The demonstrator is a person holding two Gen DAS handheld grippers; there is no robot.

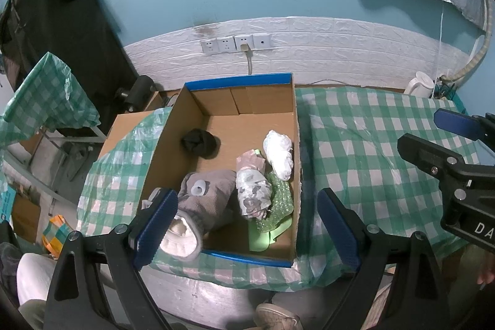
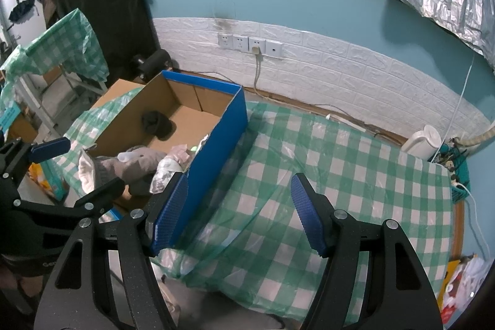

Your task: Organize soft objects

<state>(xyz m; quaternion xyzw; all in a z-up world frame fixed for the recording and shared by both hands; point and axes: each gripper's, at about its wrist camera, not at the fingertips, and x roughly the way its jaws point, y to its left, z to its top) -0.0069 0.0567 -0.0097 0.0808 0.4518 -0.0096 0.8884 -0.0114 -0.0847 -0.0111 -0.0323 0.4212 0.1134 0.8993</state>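
Note:
An open cardboard box (image 1: 238, 81) with blue outer walls (image 2: 216, 144) stands on the green checked tablecloth (image 1: 371, 144). Inside it lie a black sock ball (image 1: 201, 141), a white bundle (image 1: 278, 153), a patterned bundle (image 1: 253, 190), green bubble wrap (image 1: 280, 203) and a grey fleece piece with white lining (image 1: 204, 203). My left gripper (image 1: 247, 228) hovers open over the box's near end, its left pad beside the grey piece's white opening, nothing pressed between the pads. My right gripper (image 2: 239, 217) is open over bare cloth, just right of the box wall.
A white kettle (image 2: 422, 141) stands at the table's far right corner, near a teal basket of cables. Wall sockets (image 1: 236, 44) with one plug are behind the box. Dark clothes hang at the left, above a second checked table (image 1: 46, 92). A shoe (image 1: 278, 317) shows below the table edge.

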